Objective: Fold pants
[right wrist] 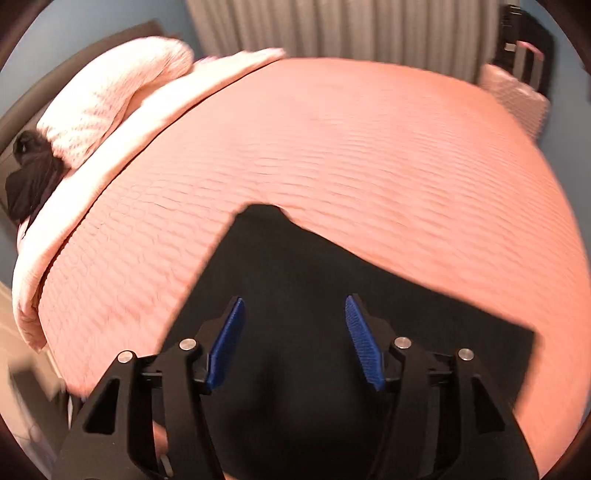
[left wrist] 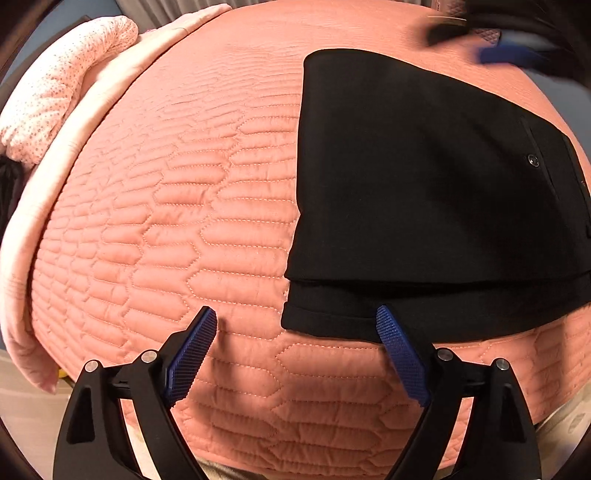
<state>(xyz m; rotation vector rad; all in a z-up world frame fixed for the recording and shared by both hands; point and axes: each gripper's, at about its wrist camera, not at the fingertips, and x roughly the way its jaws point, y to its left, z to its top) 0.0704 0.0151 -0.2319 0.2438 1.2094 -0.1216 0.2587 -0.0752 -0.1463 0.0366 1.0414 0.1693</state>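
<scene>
The left gripper [left wrist: 295, 321] has its fingers [left wrist: 194, 354] spread wide and grasping nothing. Its right blue pad overlaps the near hem of the black pants [left wrist: 424, 192], though whether it touches the cloth cannot be told; its left pad hangs over bare quilt. The pants lie folded and flat on the pink quilted bedspread [left wrist: 166, 221], ahead of and to the right of this gripper. An upper layer sits slightly short of the lower one, leaving a narrow strip of the under layer showing along the near edge. In the left wrist view the folded bundle's straight left edge runs away from the camera, and a pocket with a small metal snap [left wrist: 532, 161] lies toward its right side. Which axis is longer cannot be told, since the cloth runs out of view on the right.

The right gripper [right wrist: 295, 314] also has its fingers [right wrist: 227, 347] parted and empty, hanging over the middle of the pants [right wrist: 295, 266], which fill the space beneath and between the pads. In this blurred view a corner of the dark cloth points away from the camera.

Beyond, a pale pink blanket [right wrist: 122, 133] edges the bedspread [right wrist: 369, 147] on the left, with a speckled pillow [right wrist: 110, 92] and a dark bundle [right wrist: 29, 177] by it, and grey curtains [right wrist: 332, 29] behind.
</scene>
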